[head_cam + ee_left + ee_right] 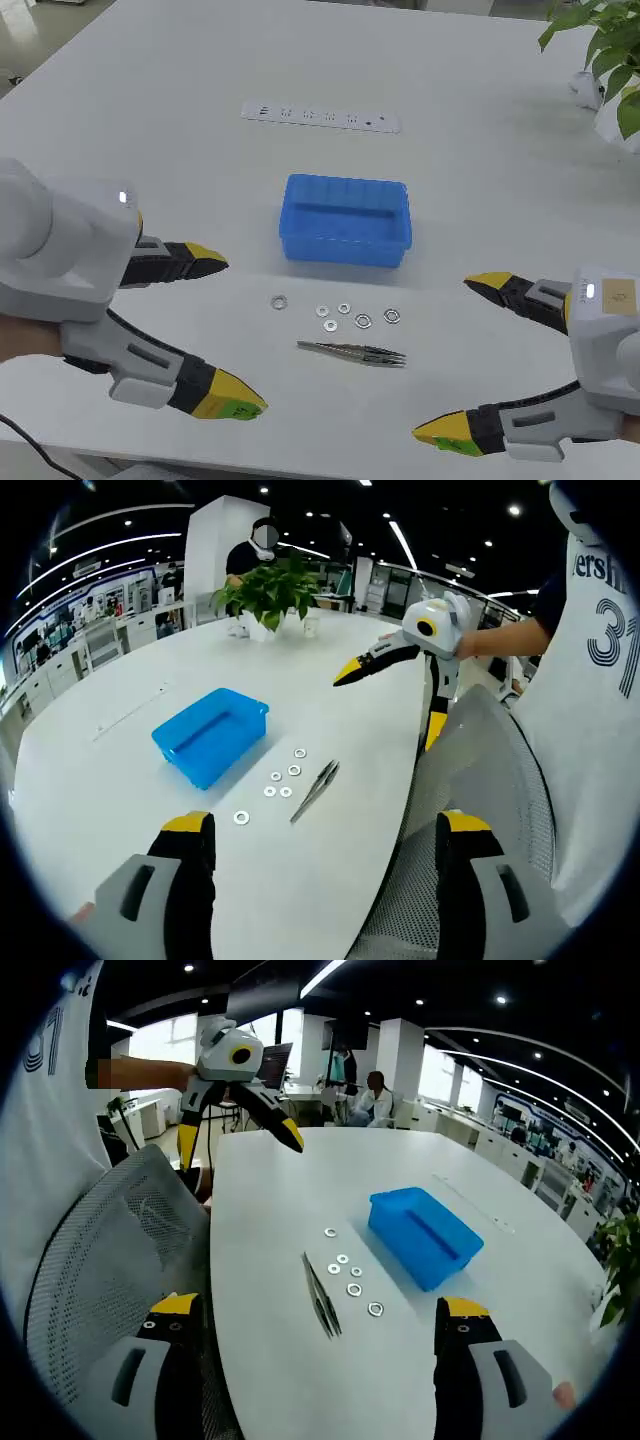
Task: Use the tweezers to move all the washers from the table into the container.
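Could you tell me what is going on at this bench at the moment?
A person holds a two-jaw tool in each hand over a white table. The left tool and the right tool are both open and hold nothing, one on each side of the work. The tweezers lie on the table between them, with six washers loose just beyond. The blue container sits farther back, and no washers can be seen in it, so the moving has not yet begun.

The wide white table carries a blue rectangular plastic container at its middle. Just beside it lie six small round metal washers, near slim metal tweezers. A long white power strip and a potted green plant sit farther back.
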A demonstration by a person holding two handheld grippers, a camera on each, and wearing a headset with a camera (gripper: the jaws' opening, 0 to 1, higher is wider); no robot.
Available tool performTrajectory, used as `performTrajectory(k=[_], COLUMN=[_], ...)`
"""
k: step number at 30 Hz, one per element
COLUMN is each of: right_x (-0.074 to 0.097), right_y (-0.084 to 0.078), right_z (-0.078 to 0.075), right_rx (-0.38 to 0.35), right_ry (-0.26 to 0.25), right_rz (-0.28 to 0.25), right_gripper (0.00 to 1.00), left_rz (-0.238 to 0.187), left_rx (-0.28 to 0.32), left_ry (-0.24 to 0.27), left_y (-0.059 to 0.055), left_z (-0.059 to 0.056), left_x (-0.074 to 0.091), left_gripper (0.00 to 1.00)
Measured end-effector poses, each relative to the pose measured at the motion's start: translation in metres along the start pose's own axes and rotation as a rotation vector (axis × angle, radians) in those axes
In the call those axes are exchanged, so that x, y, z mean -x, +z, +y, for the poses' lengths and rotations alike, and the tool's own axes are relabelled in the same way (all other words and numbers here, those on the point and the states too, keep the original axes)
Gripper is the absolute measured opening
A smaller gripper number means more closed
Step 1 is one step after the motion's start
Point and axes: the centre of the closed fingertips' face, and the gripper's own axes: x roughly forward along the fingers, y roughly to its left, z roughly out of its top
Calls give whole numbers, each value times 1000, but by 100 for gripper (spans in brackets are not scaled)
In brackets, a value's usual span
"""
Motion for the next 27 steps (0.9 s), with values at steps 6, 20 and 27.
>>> performTrajectory(k=[6, 20, 27], right_x=[-1, 0, 1], right_y=[1, 4, 0], right_z=[-2, -2, -3], right_rx=[-6, -7, -17], right_ry=[4, -3, -10], right_rz=[0, -8, -1], right_gripper=[93, 92, 92], left_rz=[3, 3, 1], left_rx=[-4, -5, -3], left_ry=[-1, 3, 5], left_y=[1, 1, 0], left_z=[1, -1, 1], left_x=[-2, -2, 0], left_gripper=[96, 96, 96])
